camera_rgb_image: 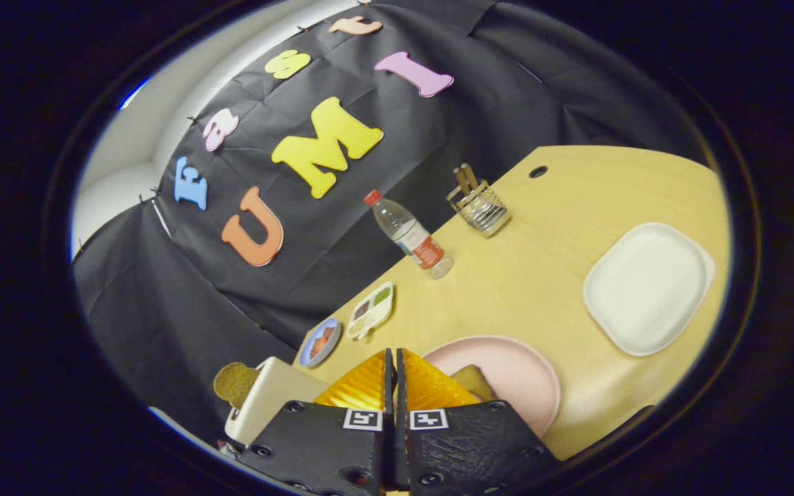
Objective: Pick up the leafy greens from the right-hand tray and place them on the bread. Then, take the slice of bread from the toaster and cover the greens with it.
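Here the slice of bread (234, 383) stands upright in the white toaster (269, 403), just to the left of the tool (395, 365), whose fingers are closed together on nothing. To the right of the toaster, right behind the fingers, sits the pink plate (517, 368) with a piece of bread (474, 380) half hidden on it; no greens can be made out there. Beyond the toaster lie a small blue dish (319, 342) and a white divided dish (371, 311). Far right of the toaster, the white tray (647, 287) looks bare. Likely next move: swing left.
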The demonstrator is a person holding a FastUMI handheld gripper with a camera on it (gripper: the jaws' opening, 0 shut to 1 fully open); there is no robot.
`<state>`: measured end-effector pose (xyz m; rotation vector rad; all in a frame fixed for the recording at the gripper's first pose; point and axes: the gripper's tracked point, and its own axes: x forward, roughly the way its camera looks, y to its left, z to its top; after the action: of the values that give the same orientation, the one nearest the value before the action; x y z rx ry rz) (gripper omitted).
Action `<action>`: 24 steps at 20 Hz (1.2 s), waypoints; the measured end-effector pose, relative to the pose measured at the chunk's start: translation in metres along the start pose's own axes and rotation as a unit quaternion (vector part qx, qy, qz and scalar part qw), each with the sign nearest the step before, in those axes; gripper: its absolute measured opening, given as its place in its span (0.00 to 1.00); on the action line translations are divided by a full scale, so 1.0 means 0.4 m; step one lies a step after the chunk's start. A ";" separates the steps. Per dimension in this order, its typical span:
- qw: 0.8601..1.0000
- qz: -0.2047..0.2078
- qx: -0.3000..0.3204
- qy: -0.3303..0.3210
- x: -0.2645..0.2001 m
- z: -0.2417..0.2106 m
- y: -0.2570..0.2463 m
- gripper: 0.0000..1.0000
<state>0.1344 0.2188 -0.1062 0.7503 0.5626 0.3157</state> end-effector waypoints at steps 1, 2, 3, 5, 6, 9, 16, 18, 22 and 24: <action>1.000 -0.012 -0.004 0.003 0.007 -0.006 -0.028 0.00; 1.000 -0.021 -0.009 0.009 0.015 -0.013 -0.051 0.00; 0.999 -0.025 -0.013 0.021 0.013 -0.031 -0.064 0.00; 0.999 -0.033 -0.025 0.030 0.022 -0.049 -0.086 0.05; 0.998 -0.035 -0.033 0.035 0.027 -0.054 -0.095 0.09; 0.996 -0.044 -0.061 0.043 0.026 -0.071 -0.107 0.31; 0.985 -0.075 -0.155 -0.026 -0.045 0.004 -0.065 0.91; 0.979 -0.080 -0.179 -0.056 -0.077 0.037 -0.018 0.95; 0.962 -0.084 -0.233 -0.112 -0.140 0.086 0.126 0.96; 0.957 -0.064 -0.253 -0.129 -0.159 0.082 0.230 0.96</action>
<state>0.0955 0.2353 0.0022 0.2498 0.2609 0.2236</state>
